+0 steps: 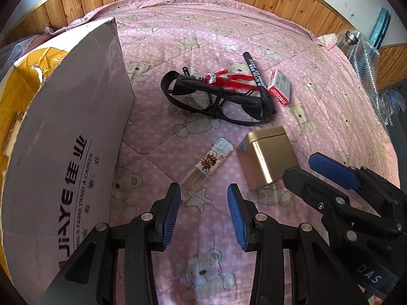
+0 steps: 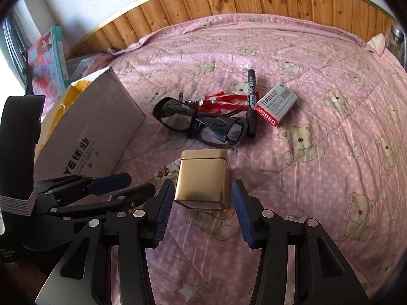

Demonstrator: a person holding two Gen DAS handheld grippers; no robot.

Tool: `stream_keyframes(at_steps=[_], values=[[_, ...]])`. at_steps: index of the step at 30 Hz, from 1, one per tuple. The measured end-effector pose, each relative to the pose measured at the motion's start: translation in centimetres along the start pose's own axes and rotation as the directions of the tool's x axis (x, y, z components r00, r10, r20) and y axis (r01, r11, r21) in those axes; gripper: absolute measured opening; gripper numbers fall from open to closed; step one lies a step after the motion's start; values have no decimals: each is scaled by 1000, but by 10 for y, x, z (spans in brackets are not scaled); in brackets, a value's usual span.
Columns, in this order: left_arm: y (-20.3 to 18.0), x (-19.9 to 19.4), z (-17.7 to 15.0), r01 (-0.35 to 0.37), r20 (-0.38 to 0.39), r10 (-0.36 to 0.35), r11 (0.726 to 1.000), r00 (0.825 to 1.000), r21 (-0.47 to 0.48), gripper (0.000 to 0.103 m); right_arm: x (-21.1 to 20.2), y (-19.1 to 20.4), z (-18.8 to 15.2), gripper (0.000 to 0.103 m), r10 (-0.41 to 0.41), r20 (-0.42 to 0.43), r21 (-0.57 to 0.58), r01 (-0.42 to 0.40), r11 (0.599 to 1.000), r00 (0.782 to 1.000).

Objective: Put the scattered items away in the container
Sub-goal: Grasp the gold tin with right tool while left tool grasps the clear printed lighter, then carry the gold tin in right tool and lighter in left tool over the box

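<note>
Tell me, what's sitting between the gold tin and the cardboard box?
A small clear bottle lies between gold tin and cardboard box, clearest in the left wrist view.

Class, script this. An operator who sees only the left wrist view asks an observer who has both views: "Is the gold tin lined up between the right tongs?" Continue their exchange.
Observer: Yes. The right wrist view shows the gold tin between the open right tongs, with a slim gap at each pad.
Operator: Is anything past the carton on its far side?
Observer: A colourful picture box leans by the wall beyond the cardboard carton.
Operator: Can you see the staple box top?
Observer: Yes. The staple box shows a grey printed face with a recycling mark.
</note>
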State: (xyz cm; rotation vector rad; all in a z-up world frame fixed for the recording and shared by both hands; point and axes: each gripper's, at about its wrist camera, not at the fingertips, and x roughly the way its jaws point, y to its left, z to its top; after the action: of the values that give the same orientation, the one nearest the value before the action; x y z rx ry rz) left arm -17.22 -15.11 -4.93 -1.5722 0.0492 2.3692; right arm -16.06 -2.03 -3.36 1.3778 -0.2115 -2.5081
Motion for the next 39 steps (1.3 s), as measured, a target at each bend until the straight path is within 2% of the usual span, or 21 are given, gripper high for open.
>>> stream_keyframes(at_steps=[2,5,9,12,15,16,18,20,22,25,27,31,33,35,36,37,38,39], values=[[6,11,4,-5,-11,5,1000,1000,-7,40,9,0,3,51,5,-10,-1,-5,1000,1000],[17,22,8,7,-19,-7,999,1000,-32,40,16,1,8,56,7,-10,-12,-7,1000,1000],[30,30,8,63,-9,-64,995,998,-72,40,24,-6,15,67,22,-27,-13,-23,1000,999],[26,29,8,68,-14,-68,997,998,-30,40,18,-17,17,67,6,-16,6,-6,1000,1000],[16,27,3,127,-38,-126,991,991,34,40,15,-24,19,67,-16,-22,23,16,1000,1000],[12,27,1,128,-38,-126,990,991,59,40,15,-23,20,67,-18,-26,23,19,1000,999],[7,27,0,107,-24,-105,990,994,92,40,19,-19,22,67,-12,-40,26,14,1000,999],[8,30,2,100,-4,-100,992,995,79,40,26,-13,23,67,4,-58,20,-3,1000,998],[8,31,4,97,21,-98,993,995,65,40,38,-6,22,67,-24,-84,-2,24,1000,996],[1,31,0,28,45,-33,993,998,114,20,38,-14,18,59,-13,-94,30,15,999,996],[6,27,-4,36,33,-40,995,999,97,20,27,-23,16,54,-5,-81,42,8,999,997],[18,14,-19,55,19,-56,997,998,44,20,11,-39,9,54,-8,-67,63,12,998,998],[19,16,-22,43,9,-43,999,999,24,22,14,-41,6,54,-13,-79,61,18,998,997],[18,16,-19,42,26,-42,999,999,3,34,18,-43,4,54,-19,-79,76,25,997,997],[13,17,-17,46,30,-46,999,998,4,35,19,-42,2,54,-23,-74,74,28,997,997],[8,19,-16,43,36,-43,999,998,24,34,18,-41,1,54,-28,-62,69,32,997,998],[4,21,-16,20,44,-22,998,999,51,25,17,-41,0,53,-13,-60,77,18,997,998],[0,21,-16,-11,54,8,998,999,67,21,14,-42,-1,53,11,-57,89,-6,996,998]])
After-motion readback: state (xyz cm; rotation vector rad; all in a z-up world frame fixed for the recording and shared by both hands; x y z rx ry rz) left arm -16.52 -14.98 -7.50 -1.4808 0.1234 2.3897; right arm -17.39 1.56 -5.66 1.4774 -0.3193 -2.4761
